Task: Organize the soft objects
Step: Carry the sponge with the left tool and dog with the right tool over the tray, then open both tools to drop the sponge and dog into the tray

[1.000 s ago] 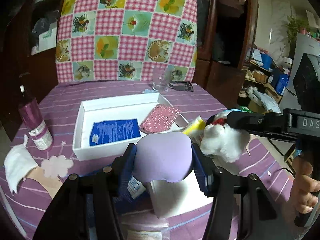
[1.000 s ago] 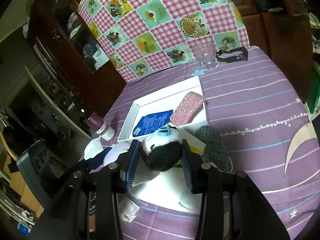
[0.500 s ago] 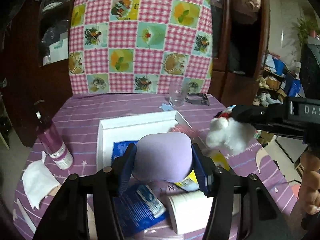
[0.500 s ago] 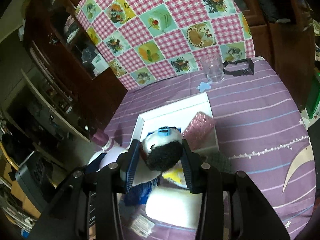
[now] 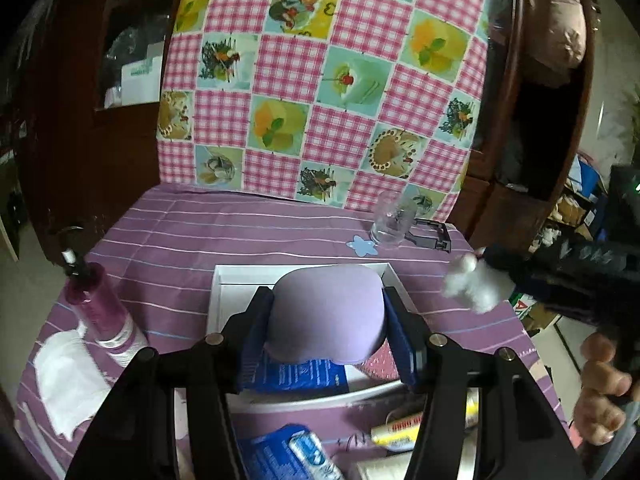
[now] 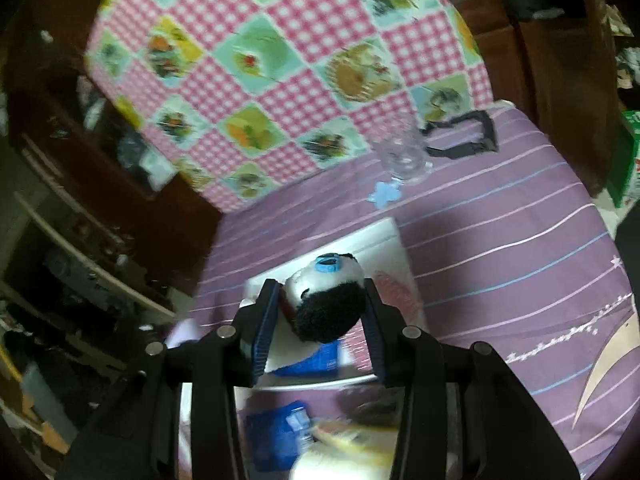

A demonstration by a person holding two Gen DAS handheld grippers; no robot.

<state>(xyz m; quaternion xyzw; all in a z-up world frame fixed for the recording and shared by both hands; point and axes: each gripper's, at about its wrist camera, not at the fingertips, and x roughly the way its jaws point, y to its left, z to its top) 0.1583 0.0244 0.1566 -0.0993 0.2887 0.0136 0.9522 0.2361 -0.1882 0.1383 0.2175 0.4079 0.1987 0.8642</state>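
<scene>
My left gripper (image 5: 326,312) is shut on a lilac soft pad (image 5: 326,316) and holds it above the white tray (image 5: 218,292). My right gripper (image 6: 320,304) is shut on a black-and-white panda plush (image 6: 324,300) with a blue eye, held above the tray (image 6: 384,236). In the left wrist view the plush (image 5: 472,284) hangs white and fluffy to the right of the tray. A blue packet (image 5: 304,374) and a pink glittery sponge (image 5: 378,362) lie in the tray.
A pink spray bottle (image 5: 100,308) and a white tissue (image 5: 66,376) sit left. A clear glass (image 5: 390,220), a blue flower cutout (image 5: 362,246) and a black clip (image 5: 430,234) sit at the back. Blue packets (image 5: 288,456) and tubes (image 5: 400,428) lie near the front.
Both grippers have risen and moved forward over the tray with their objects still held. The right wrist view is now blurred by motion.
</scene>
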